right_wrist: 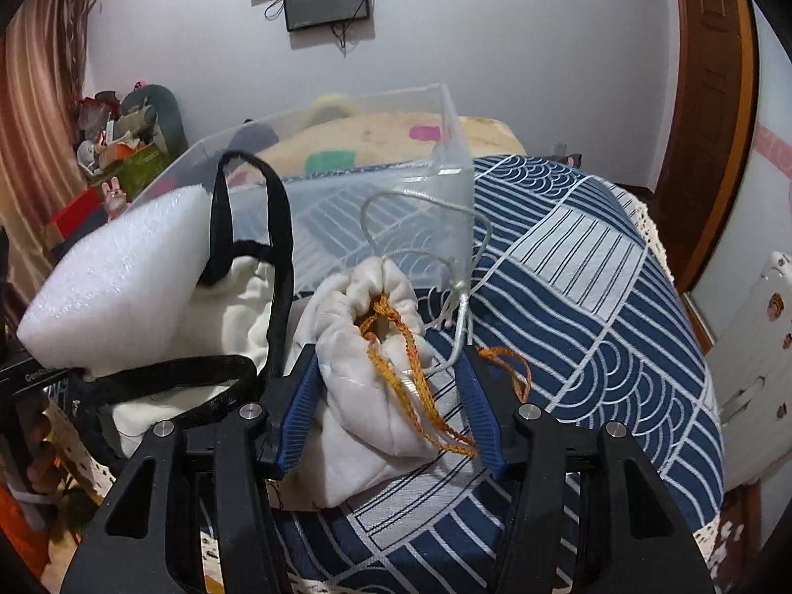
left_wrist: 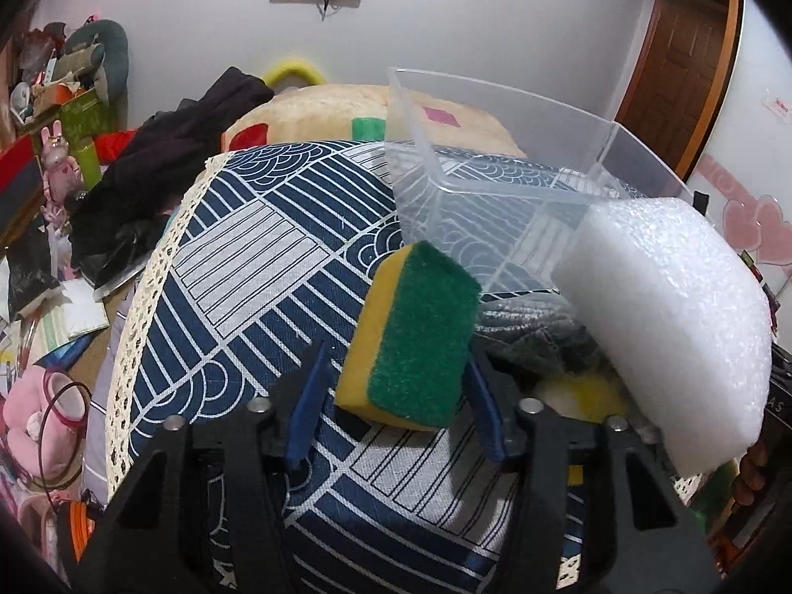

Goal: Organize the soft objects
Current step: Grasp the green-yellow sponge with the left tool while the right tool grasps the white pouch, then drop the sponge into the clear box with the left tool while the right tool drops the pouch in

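Note:
A yellow sponge with a green scouring face lies on the blue patterned cloth in the left wrist view. My left gripper is open around it, blue fingers on either side, not pressing. A clear plastic box stands behind. A white foam block leans at the right. In the right wrist view a white drawstring pouch with orange cord lies between the open fingers of my right gripper. The foam block and the clear box are there too.
A grey knit cloth lies beside the sponge. A white bag with black straps sits left of the pouch. Dark clothing and clutter lie left of the table. A wooden door is at the right.

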Tool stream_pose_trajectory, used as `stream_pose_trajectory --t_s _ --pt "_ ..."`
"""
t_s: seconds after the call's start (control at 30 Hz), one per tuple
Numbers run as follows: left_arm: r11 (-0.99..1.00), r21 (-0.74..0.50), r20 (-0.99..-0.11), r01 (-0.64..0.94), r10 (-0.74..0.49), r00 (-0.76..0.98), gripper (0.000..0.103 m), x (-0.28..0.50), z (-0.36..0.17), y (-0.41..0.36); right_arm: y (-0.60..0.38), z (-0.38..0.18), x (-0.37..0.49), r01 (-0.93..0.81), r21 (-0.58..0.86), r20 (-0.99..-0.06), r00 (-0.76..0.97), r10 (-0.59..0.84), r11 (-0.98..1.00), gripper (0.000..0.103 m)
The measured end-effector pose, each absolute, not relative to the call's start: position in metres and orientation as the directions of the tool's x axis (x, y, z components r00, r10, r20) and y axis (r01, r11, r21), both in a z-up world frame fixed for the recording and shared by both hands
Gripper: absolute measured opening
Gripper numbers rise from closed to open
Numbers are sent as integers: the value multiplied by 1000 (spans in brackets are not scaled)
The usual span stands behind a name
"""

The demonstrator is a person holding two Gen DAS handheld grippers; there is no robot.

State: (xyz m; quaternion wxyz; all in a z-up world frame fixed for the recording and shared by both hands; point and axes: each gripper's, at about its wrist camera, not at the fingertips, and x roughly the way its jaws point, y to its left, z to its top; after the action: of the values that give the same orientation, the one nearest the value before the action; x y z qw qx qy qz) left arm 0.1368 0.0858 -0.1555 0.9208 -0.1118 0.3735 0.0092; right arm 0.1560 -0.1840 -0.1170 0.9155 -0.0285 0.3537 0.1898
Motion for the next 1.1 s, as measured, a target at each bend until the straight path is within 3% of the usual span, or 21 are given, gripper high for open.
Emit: stream_pose_trajectory --t_s 0.03,0.13,0.23,0.67,1.1 --pt "976 -197 -690 -97 -67 720 43 136 -155 85 -183 -118 156 -369 81 -662 675 327 926 39" --pt "978 -184 -684 -93 -59 727 39 133 -153 82 -185 -118 157 -384 108 -660 662 355 917 21" --pt "982 -161 -671 -97 -36 741 39 129 -146 80 -187 -117 153 -383 101 -654 670 351 918 16" --pt "984 -150 -562 -97 -4 827 39 94 -91 86 -213 -75 136 -341 77 -528 783 329 937 16" --pt "990 -138 -513 -39 -38 858 39 125 -52 80 -203 -26 145 -347 20 -397 858 326 938 16"
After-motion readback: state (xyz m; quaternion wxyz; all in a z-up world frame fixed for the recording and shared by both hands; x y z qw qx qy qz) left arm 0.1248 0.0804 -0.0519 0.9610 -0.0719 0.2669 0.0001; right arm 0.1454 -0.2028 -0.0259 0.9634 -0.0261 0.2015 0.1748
